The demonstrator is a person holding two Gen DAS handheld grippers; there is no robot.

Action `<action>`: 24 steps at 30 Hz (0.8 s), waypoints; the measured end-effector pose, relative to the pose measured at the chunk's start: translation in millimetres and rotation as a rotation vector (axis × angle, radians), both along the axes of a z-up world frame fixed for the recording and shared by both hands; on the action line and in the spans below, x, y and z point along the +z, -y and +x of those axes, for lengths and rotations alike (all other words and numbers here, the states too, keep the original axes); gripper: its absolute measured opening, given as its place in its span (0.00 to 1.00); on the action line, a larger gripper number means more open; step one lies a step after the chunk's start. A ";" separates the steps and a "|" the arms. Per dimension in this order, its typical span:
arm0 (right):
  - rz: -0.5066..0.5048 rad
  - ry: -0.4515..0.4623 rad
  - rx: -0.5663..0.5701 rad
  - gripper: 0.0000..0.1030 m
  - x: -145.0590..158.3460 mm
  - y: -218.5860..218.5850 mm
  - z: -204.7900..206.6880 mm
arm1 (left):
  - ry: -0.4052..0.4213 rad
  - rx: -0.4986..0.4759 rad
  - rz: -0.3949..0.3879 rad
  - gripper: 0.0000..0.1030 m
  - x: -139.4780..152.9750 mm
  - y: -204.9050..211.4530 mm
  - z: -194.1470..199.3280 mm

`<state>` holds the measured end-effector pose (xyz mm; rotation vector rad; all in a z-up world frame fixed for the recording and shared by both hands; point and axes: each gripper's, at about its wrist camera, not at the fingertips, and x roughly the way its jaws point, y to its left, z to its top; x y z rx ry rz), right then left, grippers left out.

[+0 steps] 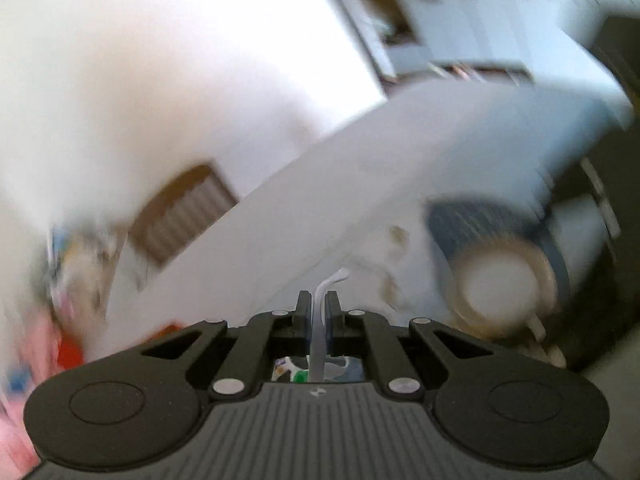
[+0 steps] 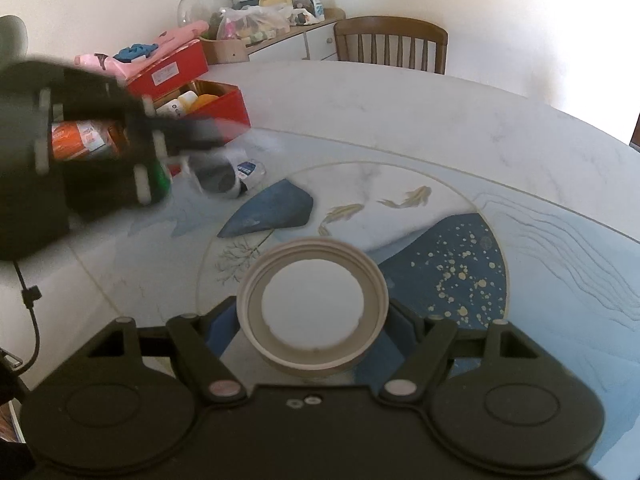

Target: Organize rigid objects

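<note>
My left gripper (image 1: 318,300) is shut on a thin, translucent white strip (image 1: 326,284) that curls over at its tip. The strip runs down to a clear packet with green and white contents (image 1: 304,372) behind the jaws. This view is heavily blurred. The right wrist view shows that gripper (image 2: 200,136) as a dark smear at the left, above the table. My right gripper (image 2: 312,320) holds a wide beige-rimmed jar (image 2: 312,344), its open mouth facing the camera and a pad against each side. The jar (image 1: 496,284) also shows, blurred, at the right of the left wrist view.
A round marble table (image 2: 440,120) with blue and gold fish artwork fills the scene. An open red box (image 2: 224,104) with bottles stands at the back left, beside an orange packet (image 2: 84,140). A clear pouch (image 2: 240,176) lies nearby. A wooden chair (image 2: 392,44) and a cluttered sideboard (image 2: 280,36) stand behind.
</note>
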<state>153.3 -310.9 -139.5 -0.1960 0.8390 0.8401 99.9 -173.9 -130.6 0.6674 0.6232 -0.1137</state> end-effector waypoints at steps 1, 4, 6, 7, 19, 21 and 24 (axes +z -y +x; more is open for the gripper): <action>-0.001 0.001 0.001 0.74 0.3 0.0 -0.6 | -0.027 -0.036 0.028 0.06 -11.6 7.5 -3.9; -0.003 0.005 -0.002 0.74 1.3 1.5 -2.2 | -0.097 -0.038 0.009 0.06 -25.4 12.1 -5.4; -0.005 0.002 -0.007 0.74 0.7 2.5 -2.2 | -0.114 -0.036 -0.006 0.06 -26.8 10.6 -4.2; -0.008 -0.001 -0.010 0.74 -0.1 3.3 -1.9 | -0.129 -0.043 -0.016 0.06 -27.6 10.2 -2.7; -0.002 -0.023 -0.053 0.74 -4.2 13.4 1.4 | -0.305 0.305 -0.356 0.06 -33.3 -62.1 33.3; 0.000 -0.027 -0.053 0.74 -5.2 13.1 1.5 | -0.345 0.345 -0.415 0.06 -36.6 -77.2 38.7; 0.003 -0.023 -0.043 0.74 -4.6 11.3 0.4 | -0.336 0.368 -0.432 0.09 -35.8 -86.7 34.3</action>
